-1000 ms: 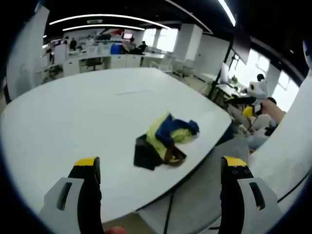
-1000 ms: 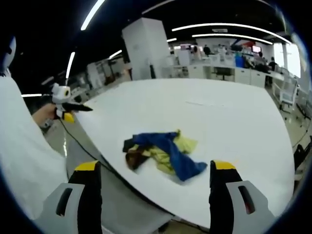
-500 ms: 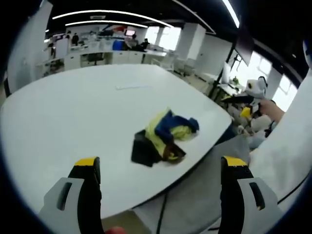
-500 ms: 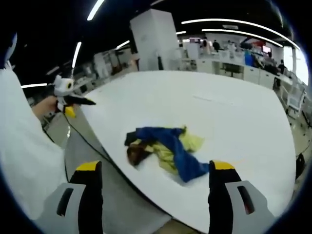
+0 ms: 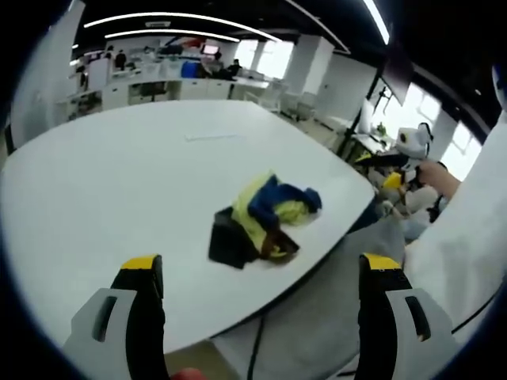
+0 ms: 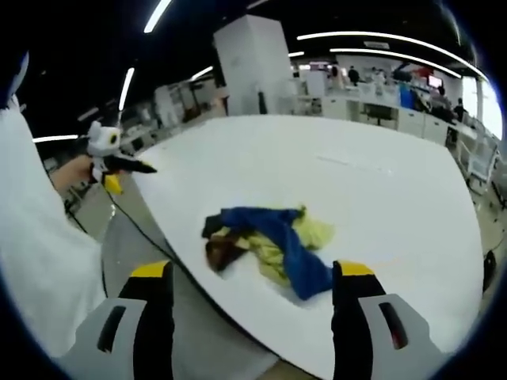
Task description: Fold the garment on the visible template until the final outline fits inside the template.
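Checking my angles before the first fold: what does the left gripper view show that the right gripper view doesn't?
Left gripper view: the right tongs held beyond the table edge, the garment with its black part nearest. Right gripper view: the left tongs beyond the edge, blue part nearest. Both: the crumpled garment on the white table, own tongs open.

The crumpled garment (image 5: 260, 219) (image 6: 269, 242) is bunched so its shape and underside are hidden, the table (image 5: 95, 190) (image 6: 380, 198) runs past both views' edges, and the faint mark (image 5: 211, 137) on it is too small to tell.
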